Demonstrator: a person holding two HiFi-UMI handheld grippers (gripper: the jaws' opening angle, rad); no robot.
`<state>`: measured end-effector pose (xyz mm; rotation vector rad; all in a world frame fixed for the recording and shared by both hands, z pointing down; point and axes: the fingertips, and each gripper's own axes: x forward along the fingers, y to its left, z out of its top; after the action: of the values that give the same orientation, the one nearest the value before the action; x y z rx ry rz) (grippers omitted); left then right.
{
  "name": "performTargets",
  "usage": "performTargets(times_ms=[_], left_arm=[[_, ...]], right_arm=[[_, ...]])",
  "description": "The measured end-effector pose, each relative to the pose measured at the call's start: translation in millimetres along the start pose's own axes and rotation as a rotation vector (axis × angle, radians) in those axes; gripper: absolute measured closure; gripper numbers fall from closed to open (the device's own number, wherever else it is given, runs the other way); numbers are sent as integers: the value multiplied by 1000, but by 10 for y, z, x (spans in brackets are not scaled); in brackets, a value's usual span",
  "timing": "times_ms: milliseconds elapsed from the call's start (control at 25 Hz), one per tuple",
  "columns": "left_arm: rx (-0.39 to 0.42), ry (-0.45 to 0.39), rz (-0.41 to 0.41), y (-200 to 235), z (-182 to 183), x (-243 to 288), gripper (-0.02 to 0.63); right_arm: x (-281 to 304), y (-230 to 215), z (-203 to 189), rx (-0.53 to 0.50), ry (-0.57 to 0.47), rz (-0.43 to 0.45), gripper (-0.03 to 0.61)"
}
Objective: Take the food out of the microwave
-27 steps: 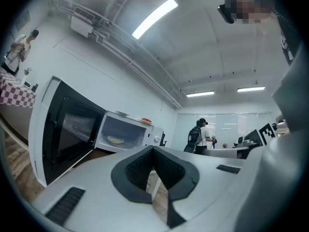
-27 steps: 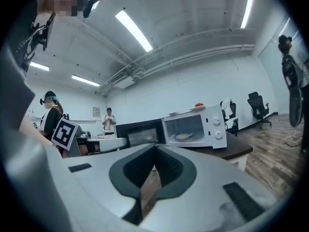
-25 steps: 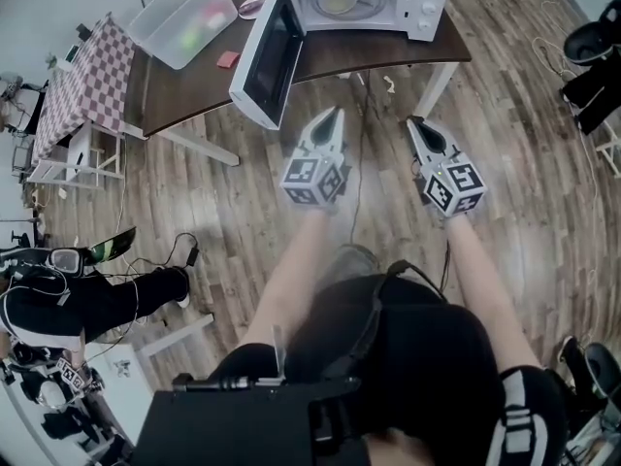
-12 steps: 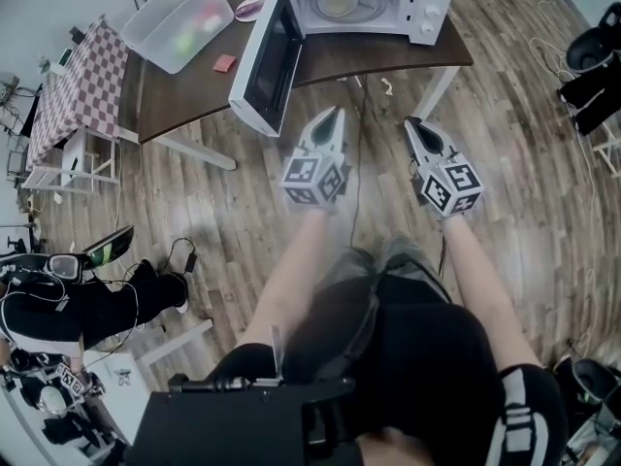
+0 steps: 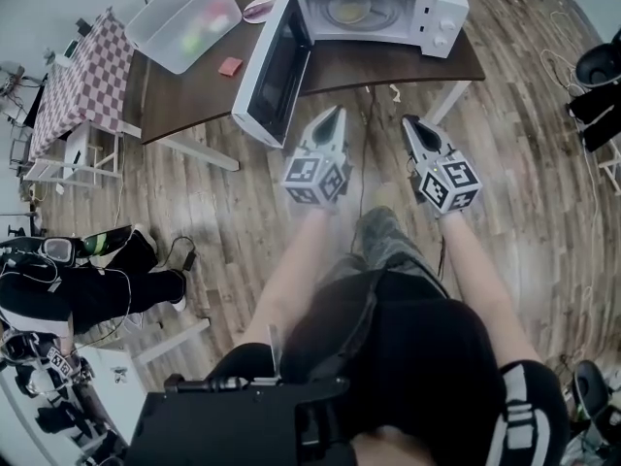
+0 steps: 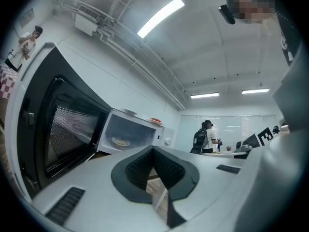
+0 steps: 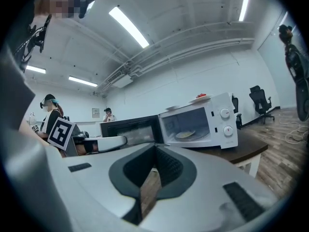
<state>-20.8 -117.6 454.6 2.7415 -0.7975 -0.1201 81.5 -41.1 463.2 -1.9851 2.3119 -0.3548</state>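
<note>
On a brown table (image 5: 194, 85) a white microwave (image 5: 441, 13) stands with its door (image 5: 277, 66) swung open, the left gripper (image 5: 336, 113) and right gripper (image 5: 408, 121) point toward it from short of the table, jaws together and empty, and the food (image 5: 347, 10) sits inside the microwave.

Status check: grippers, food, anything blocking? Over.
Left gripper and right gripper shut, empty, short of the table. Plate of food inside microwave, door open. Nothing seen blocking the way.

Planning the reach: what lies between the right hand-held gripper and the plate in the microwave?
Head view: bare wood floor, then the table's front edge; the microwave door stands open, aside.
</note>
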Motion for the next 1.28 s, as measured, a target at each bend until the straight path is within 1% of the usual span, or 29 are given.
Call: performTargets(times_ms=[200,440,840,1080,1200,1240,1280], left_arm=[[-5,-3,14,174,36,298,614],[-13,-7,37,385,44,626,614],[-22,-11,59,665,52,1072,614],[-15,-11,72,753,75,1238,614],[-21,-6,90,796,57,1265,614],[-23,-5,98,812,49,1274,613],[-25,-3,103,822,39,1284,614]], right_arm=[[286,-203,58,-4,12,17,575],[584,-485,44,3,35,13,575],[1061,-813,41,23,65,29,574],[1316,-936,75,52,66,40,572],[1424,-962,73,64,72,55,572],[1463,-976,71,72,75,61,566],[1503,-991,69,83,78,68,545]])
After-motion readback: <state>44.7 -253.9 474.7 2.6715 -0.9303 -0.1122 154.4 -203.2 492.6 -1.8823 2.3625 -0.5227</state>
